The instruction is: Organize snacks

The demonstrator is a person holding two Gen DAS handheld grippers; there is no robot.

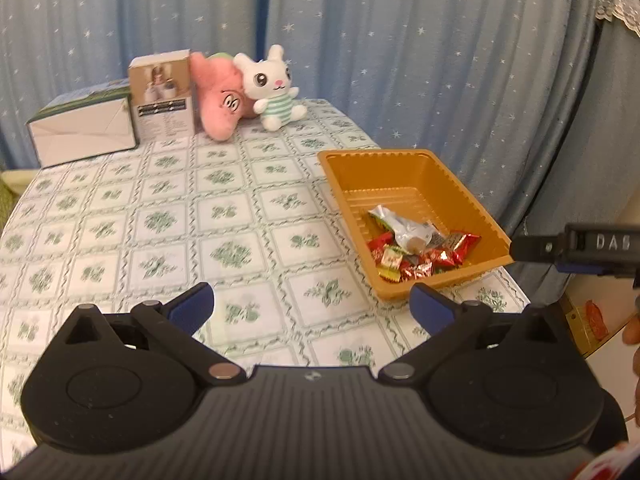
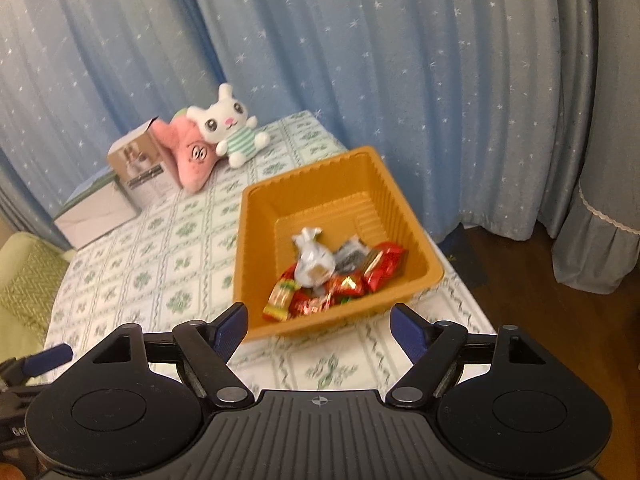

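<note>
The job looks almost done. I can see no loose snacks on the green-flowered tablecloth (image 1: 180, 220); every one in sight is in the orange plastic tray (image 1: 400, 160).

The tray sits near the table's right edge, at about 2 o'clock from the left gripper (image 1: 312, 308) and right at 12 o'clock from the right gripper (image 2: 318, 326). The snacks are bunched in the tray's near corner; the far half is bare. On top lies a silver wrapped candy (image 2: 310, 258). Beside it is a grey packet (image 2: 350, 258). Around them are red foil candies (image 2: 384, 266) and a yellow and green candy (image 2: 280, 300). The right view is blurry, so I cannot count them; maybe 8 or so.

Both grippers hang above the table with their blue fingers (image 1: 192, 308) spread wide. Neither one holds anything.

At the back of the table, around 11 o'clock, sit a white bunny toy (image 1: 274, 88), a pink plush toy (image 1: 220, 96), a brown box (image 1: 164, 96) and a white box (image 1: 84, 128). These do not look like snacks, so I think little is left to do.
</note>
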